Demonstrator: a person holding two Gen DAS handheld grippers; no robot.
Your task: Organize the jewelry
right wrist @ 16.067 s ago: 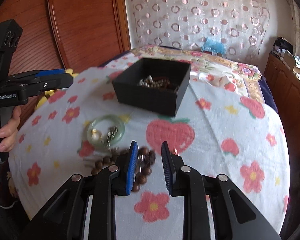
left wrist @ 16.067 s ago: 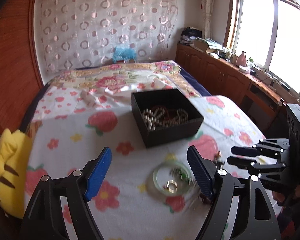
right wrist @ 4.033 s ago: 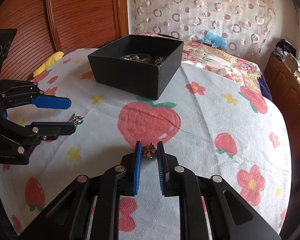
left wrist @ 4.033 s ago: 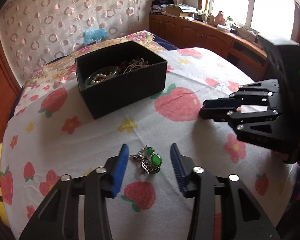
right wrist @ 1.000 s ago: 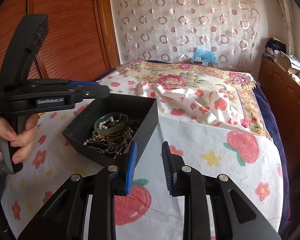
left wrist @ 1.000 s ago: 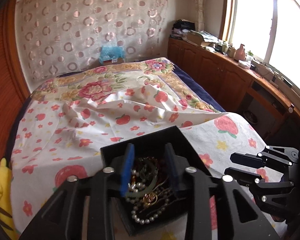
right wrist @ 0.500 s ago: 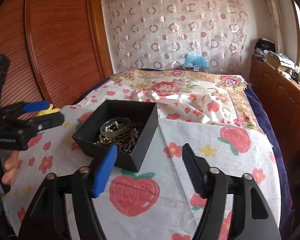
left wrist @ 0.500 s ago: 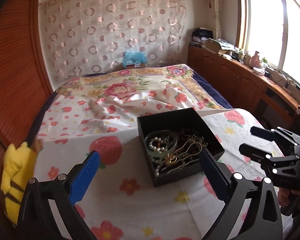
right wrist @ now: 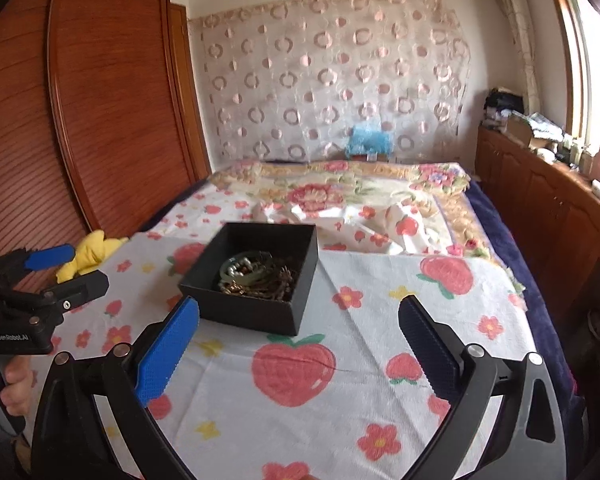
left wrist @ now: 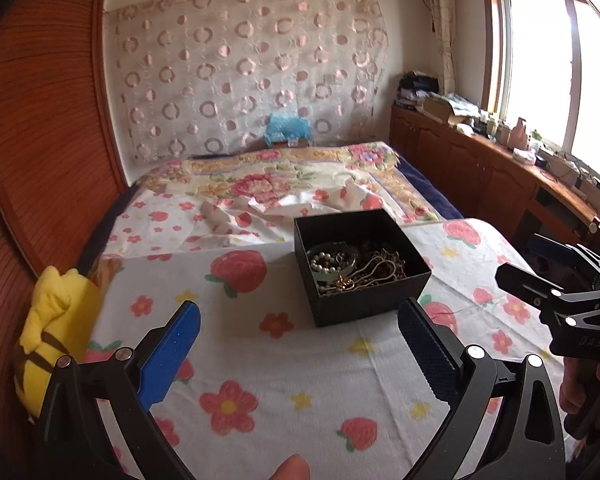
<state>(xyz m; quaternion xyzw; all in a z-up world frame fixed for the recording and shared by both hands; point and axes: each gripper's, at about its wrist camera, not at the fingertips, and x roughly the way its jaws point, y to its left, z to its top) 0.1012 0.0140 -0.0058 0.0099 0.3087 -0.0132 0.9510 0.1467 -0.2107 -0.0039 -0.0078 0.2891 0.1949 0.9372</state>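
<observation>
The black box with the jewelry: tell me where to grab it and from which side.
Clamp one upright wall of the black box from above, best the near wall, one finger inside, one outside. The top is open and the rim is thin and straight; the jewelry piled inside leaves little room, so stay near the rim.

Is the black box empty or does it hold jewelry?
It holds jewelry. The box stands open with no lid, and inside lie a pearl strand, a green bangle and tangled gold chains.

Bedroom, floral-quilted bed (left wrist: pixel 284 184), circle-patterned sheer curtain (left wrist: pixel 240 76) on the back wall, reddish wooden wardrobe (right wrist: pixel 100 112), wooden cabinets (left wrist: pixel 480 172) under a bright window (left wrist: pixel 548 60), daylight.
</observation>
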